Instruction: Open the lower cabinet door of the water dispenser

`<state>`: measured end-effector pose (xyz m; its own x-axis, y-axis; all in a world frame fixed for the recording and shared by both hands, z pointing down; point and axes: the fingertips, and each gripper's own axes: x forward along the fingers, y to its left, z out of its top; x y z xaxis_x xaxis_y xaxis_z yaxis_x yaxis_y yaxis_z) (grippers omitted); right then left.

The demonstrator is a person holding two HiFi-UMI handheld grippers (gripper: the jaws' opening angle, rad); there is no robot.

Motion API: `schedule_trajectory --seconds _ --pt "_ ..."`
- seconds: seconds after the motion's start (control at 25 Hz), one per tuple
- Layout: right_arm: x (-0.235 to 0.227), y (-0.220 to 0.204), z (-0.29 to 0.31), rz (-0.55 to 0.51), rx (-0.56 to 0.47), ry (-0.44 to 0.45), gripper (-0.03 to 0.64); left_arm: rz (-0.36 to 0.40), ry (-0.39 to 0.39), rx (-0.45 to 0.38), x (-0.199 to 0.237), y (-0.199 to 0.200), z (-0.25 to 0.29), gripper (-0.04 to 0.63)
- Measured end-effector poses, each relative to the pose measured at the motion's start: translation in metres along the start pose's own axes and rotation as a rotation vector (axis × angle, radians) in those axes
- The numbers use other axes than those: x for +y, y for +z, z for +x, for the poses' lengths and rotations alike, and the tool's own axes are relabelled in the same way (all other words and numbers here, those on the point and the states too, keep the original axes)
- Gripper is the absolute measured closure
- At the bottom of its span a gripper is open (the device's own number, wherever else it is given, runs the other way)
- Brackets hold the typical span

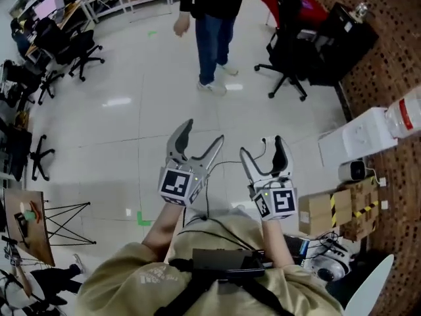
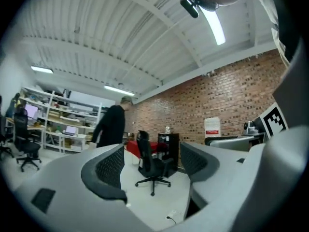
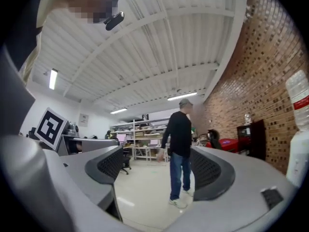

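White and boxy, the water dispenser (image 1: pixel 358 137) is set against the rough brick wall (image 1: pixel 395 58), with taped cardboard boxes (image 1: pixel 332 209) just beside it. Well apart from it, the left claw (image 1: pixel 204 130) and the right claw (image 1: pixel 260 145) are held spread and empty. A person (image 1: pixel 214 18) is seen beyond on the glossy floor (image 1: pixel 145 97).

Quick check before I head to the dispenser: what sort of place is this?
Probably an open office or lab workspace: rolling office chairs, stocked shelves, and a water dispenser against the brick wall.
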<state>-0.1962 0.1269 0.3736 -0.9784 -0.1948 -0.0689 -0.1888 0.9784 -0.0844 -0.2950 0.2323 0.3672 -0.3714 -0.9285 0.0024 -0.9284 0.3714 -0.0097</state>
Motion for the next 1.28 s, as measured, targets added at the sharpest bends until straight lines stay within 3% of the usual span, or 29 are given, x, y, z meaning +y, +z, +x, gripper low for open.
schedule_trajectory --seconds 0.28,0.6,0.92,1.28 --pt "-0.155 0.008 -0.097 0.021 -0.009 -0.257 0.166 0.047 -0.291 0.026 -0.164 -0.002 0.107 0.242" --pt "-0.256 0.005 -0.205 0.04 -0.009 -0.507 0.167 0.042 -0.54 0.083 -0.304 -0.031 0.161 0.242" --pt "-0.311 -0.008 -0.263 0.059 -0.018 -0.7 0.173 0.062 -0.797 0.13 -0.4 -0.054 0.208 0.242" --pt "-0.417 -0.048 -0.284 0.067 0.023 -0.97 0.173 0.065 -1.089 0.109 -0.472 -0.074 0.291 0.244"
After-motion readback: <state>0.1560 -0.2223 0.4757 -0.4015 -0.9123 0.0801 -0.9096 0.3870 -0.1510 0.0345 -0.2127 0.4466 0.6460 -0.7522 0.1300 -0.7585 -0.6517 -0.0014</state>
